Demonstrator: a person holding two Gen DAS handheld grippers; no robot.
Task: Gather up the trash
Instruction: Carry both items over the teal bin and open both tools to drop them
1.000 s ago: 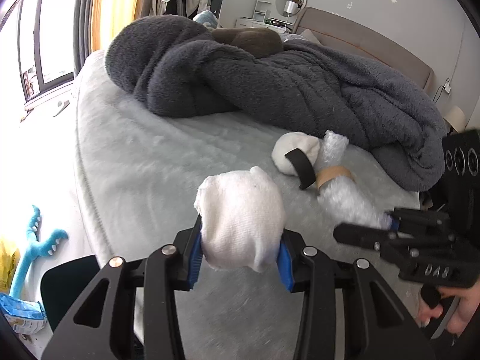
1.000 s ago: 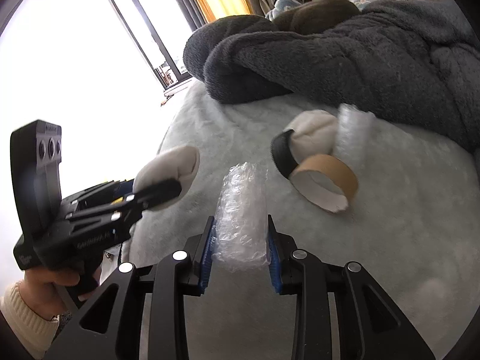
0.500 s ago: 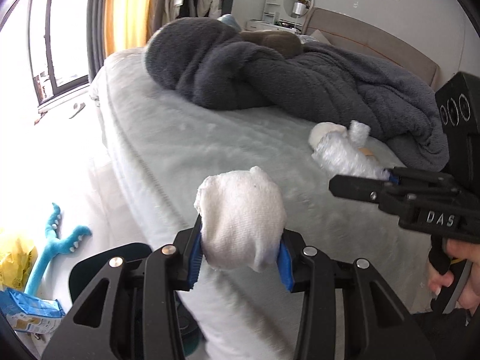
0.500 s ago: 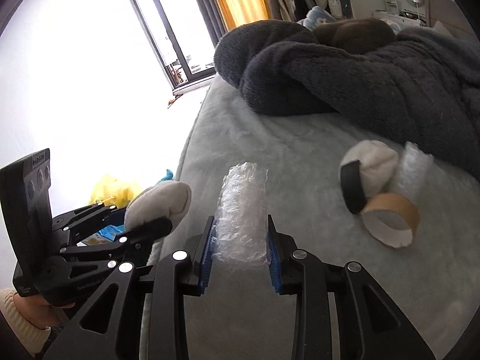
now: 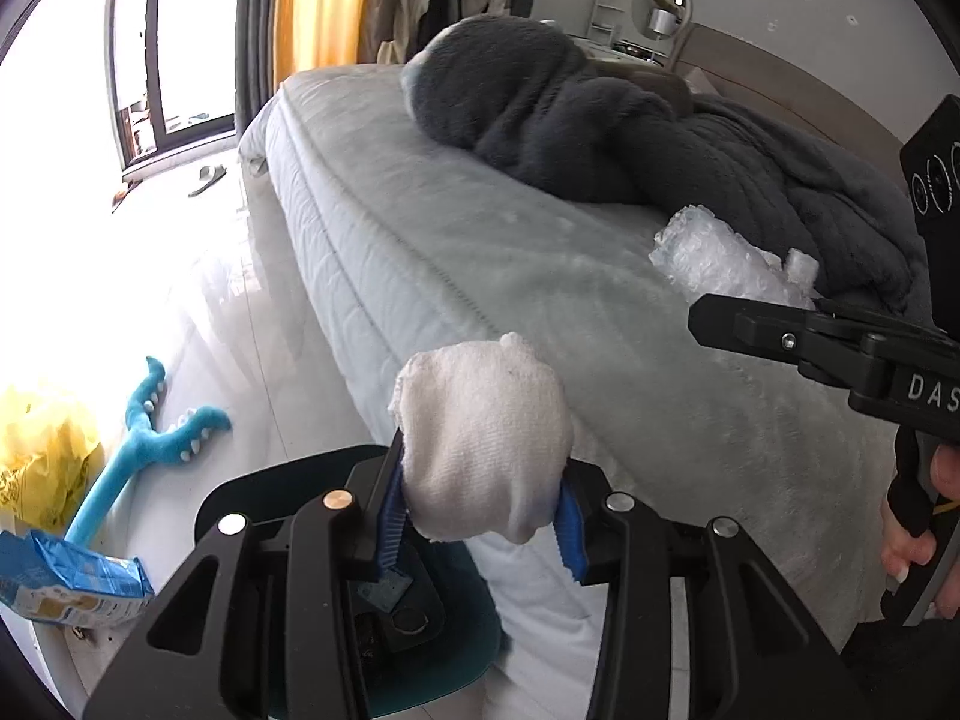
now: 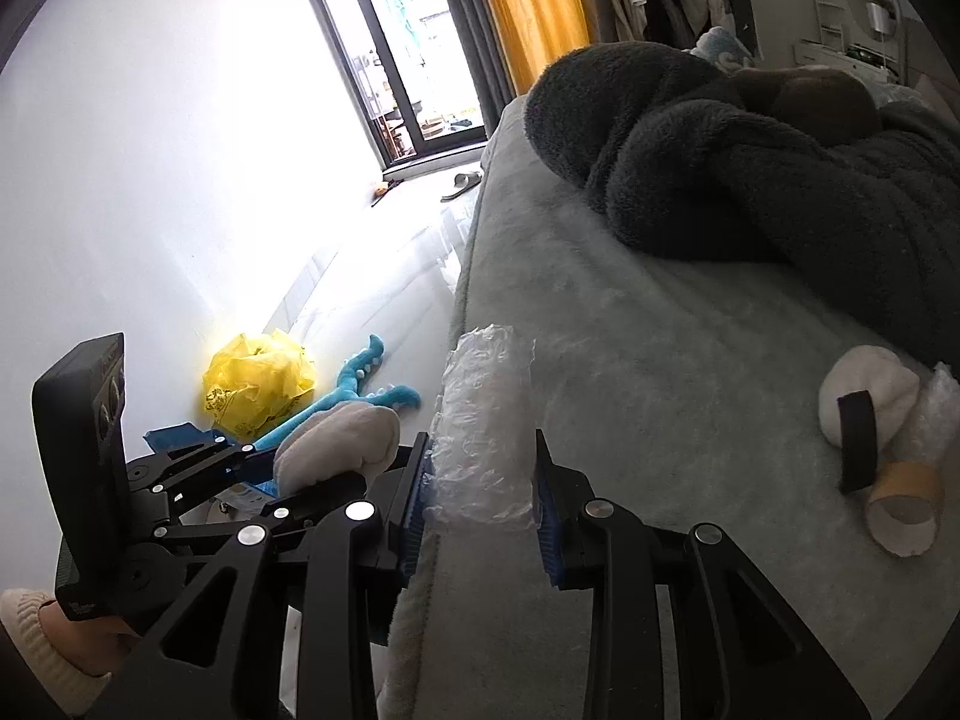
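Note:
My left gripper [image 5: 477,516] is shut on a white cloth wad [image 5: 480,444], held past the bed's edge above a dark teal bin [image 5: 420,618] on the floor. The wad also shows in the right wrist view [image 6: 336,444]. My right gripper [image 6: 483,510] is shut on a roll of clear bubble wrap [image 6: 486,420], held over the bed's near edge; the roll shows in the left wrist view [image 5: 714,258]. On the bed lie a white wad with a black band [image 6: 864,402], a cardboard tape ring [image 6: 906,510] and more bubble wrap [image 6: 942,408].
A grey bed [image 5: 480,240] carries a heaped dark grey blanket [image 5: 600,126]. On the floor lie a blue plush toy [image 5: 144,450], a yellow plastic bag [image 6: 258,384], a blue packet [image 5: 72,582] and a slipper [image 5: 207,177]. A window door [image 6: 396,66] stands at the back.
Both grippers have pulled back from the middle of the bed toward its edge with their loads. The left gripper now hangs over the floor and the bin.

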